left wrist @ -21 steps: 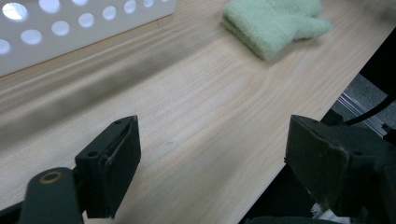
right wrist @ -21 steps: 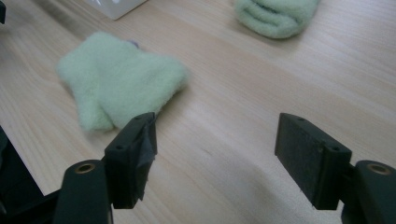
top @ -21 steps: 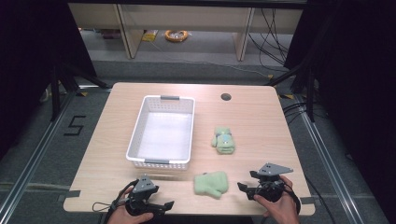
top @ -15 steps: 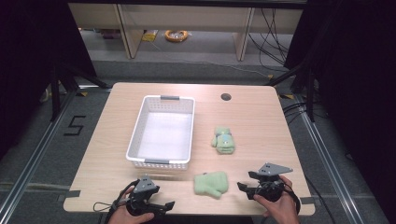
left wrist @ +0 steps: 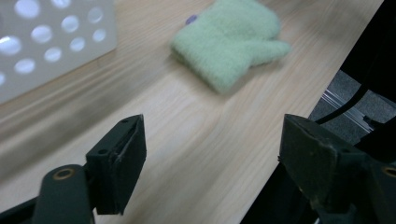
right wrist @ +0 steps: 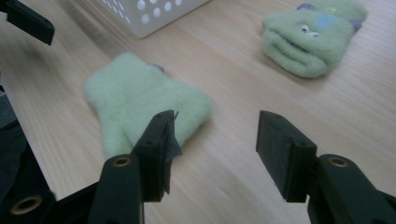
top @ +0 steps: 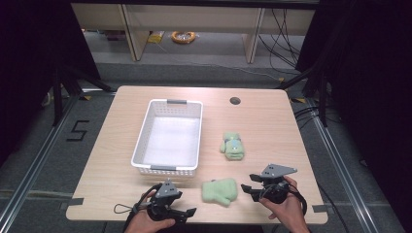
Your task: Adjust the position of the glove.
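Room: dark around my wooden desk (top: 121,194), with grey floor on both sides and pale shelving at the far end.
Desk surface: light wood grain, a small dark round hole (top: 235,101) near the far edge, right of centre.
Basket: a white perforated plastic basket (top: 140,145) stands left of centre, long side running near to far, nothing inside that I can see.
Near mitten: a plain green fleece mitten (top: 220,191) lies flat close to the near edge, between my two hands; in my left gripper view it lies ahead of the jaws, well clear of them, with its thumb pointing right.
Far mitten: a second green mitten with a face (top: 232,145), eyes and a blue nose, lies farther off, right of the basket and apart from the plain one.
Left hand-held gripper (top: 187,213): I hold it low at the near edge, just near of the basket; its jaws stand wide apart over bare wood with nothing between them.
Right hand-held gripper (top: 248,185): just right of the plain mitten, aimed toward it; its jaws are parted and hold nothing, and the mitten's edge lies just beyond the left jaw in my right gripper view, not pinched.
Contact: I cannot tell whether that jaw brushes the fleece.
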Tool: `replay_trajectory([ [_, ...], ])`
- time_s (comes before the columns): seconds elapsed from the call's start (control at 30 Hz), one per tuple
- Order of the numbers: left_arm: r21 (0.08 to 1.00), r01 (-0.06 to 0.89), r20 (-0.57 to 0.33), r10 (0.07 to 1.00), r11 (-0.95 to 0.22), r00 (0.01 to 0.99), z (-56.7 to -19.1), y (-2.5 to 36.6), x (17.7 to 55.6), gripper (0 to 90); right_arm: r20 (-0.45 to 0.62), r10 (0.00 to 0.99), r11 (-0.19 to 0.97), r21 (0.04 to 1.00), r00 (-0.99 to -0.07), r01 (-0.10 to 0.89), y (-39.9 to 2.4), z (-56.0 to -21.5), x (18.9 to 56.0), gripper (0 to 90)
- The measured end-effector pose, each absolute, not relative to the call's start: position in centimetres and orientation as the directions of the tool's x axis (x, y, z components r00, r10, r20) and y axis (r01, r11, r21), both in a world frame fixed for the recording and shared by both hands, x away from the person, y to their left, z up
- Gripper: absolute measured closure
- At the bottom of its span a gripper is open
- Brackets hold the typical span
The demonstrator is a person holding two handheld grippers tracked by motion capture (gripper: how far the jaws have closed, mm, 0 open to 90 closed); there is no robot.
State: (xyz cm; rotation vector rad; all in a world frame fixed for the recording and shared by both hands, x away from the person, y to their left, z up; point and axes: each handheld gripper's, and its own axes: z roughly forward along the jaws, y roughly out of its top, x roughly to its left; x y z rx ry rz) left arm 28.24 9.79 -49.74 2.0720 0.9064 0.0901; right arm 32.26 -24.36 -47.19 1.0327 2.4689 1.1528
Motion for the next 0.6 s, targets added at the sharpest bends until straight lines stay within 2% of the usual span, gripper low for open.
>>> replay_trajectory([
  [0.07, 0.74, 0.56, -0.241, 0.629, -0.374, 0.739, -49.7, 9.2, 28.5, 26.1, 0.094, 0.68, 0.438, 0.743, -0.727, 0.506, -24.2, -47.2, 32.3, 51.5],
  [0.1, 0.742, 0.536, -0.208, 0.622, -0.403, 0.755, -49.6, 9.0, 28.9, 28.5, 0.114, 0.686, 0.425, 0.738, -0.718, 0.524, -23.9, -47.3, 32.3, 52.5],
  [0.17, 0.737, 0.532, -0.21, 0.608, -0.416, 0.766, -49.4, 8.4, 29.1, 34.3, 0.099, 0.665, 0.454, 0.732, -0.74, 0.507, -23.3, -47.3, 33.2, 55.4],
  [0.47, 0.731, 0.516, -0.203, 0.579, -0.447, 0.79, -49.6, 5.6, 30.1, 40.6, 0.125, 0.641, 0.479, 0.706, -0.757, 0.522, -21.4, -47.8, 35.0, 60.6],
  [0.6, 0.716, 0.497, -0.154, 0.582, -0.491, 0.798, -49.9, 4.9, 30.6, 43.1, 0.133, 0.636, 0.495, 0.686, -0.76, 0.534, -20.9, -48.2, 35.5, 63.2],
])
